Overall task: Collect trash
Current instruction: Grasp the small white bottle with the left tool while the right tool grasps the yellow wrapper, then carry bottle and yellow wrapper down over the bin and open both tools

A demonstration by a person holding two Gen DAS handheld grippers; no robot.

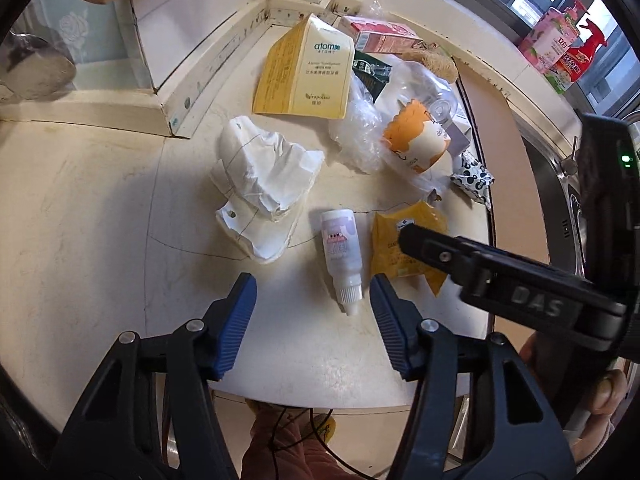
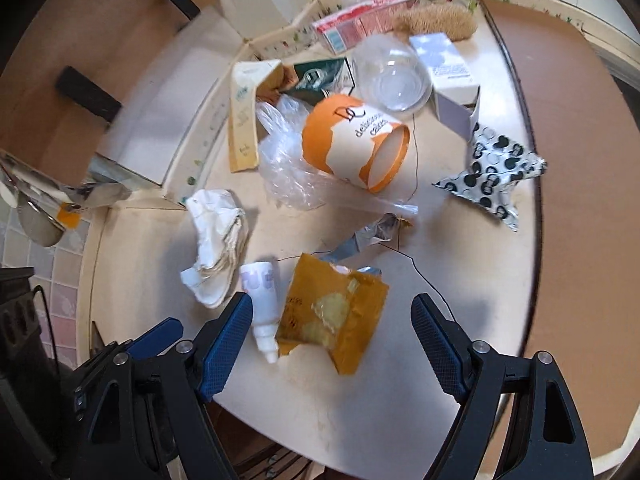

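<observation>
Trash lies scattered over the pale surface point(image 1: 100, 208) ahead of my left tongs point(image 1: 313, 300), whose blue pads stand apart with nothing pressed between them. From the left wrist view, a small white bottle point(image 1: 341, 254) lies just beyond the tips, its nozzle reaching into the gap without touching either pad. Left of the bottle and further out I see a crumpled white paper point(image 1: 264, 196). Right of the bottle sits a yellow wrapper point(image 1: 394, 248), partly covered by the black arm of my right tongs point(image 1: 416, 236), which comes in from the right. Far ahead stands a yellow carton point(image 1: 308, 68), with a clear plastic bag point(image 1: 356, 128) and an orange-and-white paper cup point(image 1: 416, 140) on its side to the right of it.

In the right wrist view, my right tongs point(image 2: 332, 316) are spread wide and grip nothing. The yellow wrapper point(image 2: 332, 312) lies on the surface right between the tips, closer to the left pad; I cannot tell whether it touches it. The small white bottle point(image 2: 264, 304) lies just beside that left pad, nozzle towards me. A pad of my left tongs point(image 2: 156, 336) shows at the lower left. Beyond the tips I see the crumpled white paper point(image 2: 218, 240), the paper cup point(image 2: 356, 142) over the plastic bag point(image 2: 288, 160), and, off to the right, a black-and-white patterned wrapper point(image 2: 492, 176).
</observation>
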